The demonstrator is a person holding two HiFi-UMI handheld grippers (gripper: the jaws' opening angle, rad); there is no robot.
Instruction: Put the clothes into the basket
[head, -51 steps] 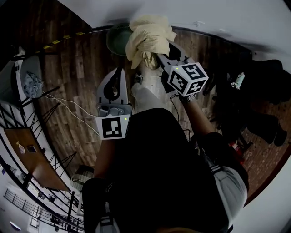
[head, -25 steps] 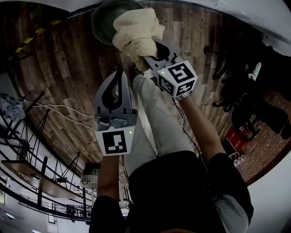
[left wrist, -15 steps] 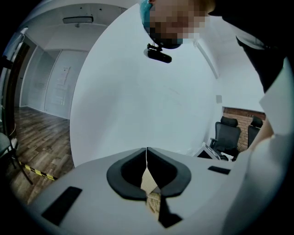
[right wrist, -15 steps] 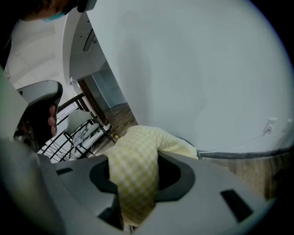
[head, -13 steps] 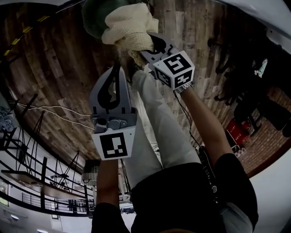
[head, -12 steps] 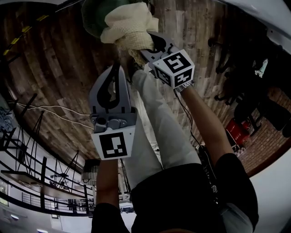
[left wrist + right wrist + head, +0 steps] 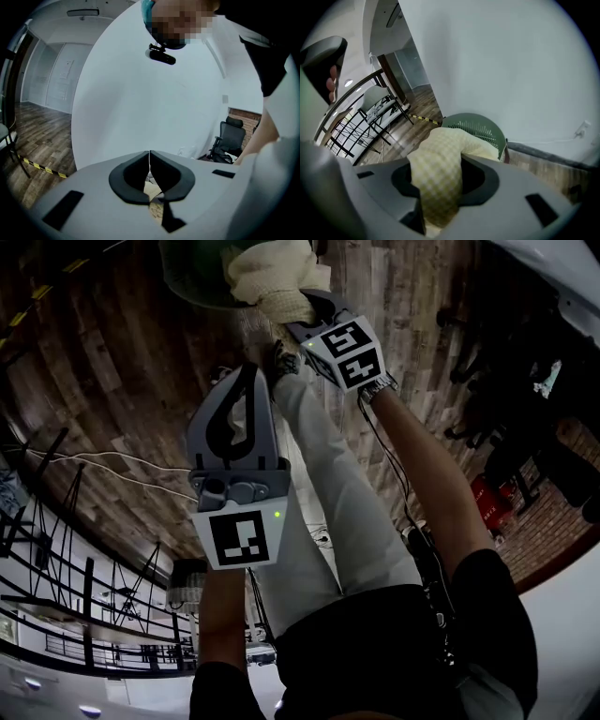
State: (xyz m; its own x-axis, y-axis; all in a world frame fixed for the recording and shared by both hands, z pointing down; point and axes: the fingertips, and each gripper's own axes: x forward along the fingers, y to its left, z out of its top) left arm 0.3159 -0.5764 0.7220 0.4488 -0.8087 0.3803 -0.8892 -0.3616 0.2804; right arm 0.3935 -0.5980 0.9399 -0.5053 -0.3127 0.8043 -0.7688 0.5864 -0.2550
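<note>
A cream, waffle-textured cloth hangs bunched from my right gripper, which is shut on it. In the right gripper view the cloth fills the gap between the jaws, and the round green basket stands on the floor just beyond it, by the white wall. From the head view the cloth hangs over the near rim of the basket. My left gripper hovers lower left of the right one, shut and holding nothing. Its jaws meet in a thin line.
The person's pale trouser leg and shoe stand on the wooden floor right behind the basket. A white cable runs across the floor at left, near black railings. Black office chairs stand at right.
The right gripper has carried the cloth down and nearer the basket, now over its rim. The left gripper has also sunk a little, still shut.
</note>
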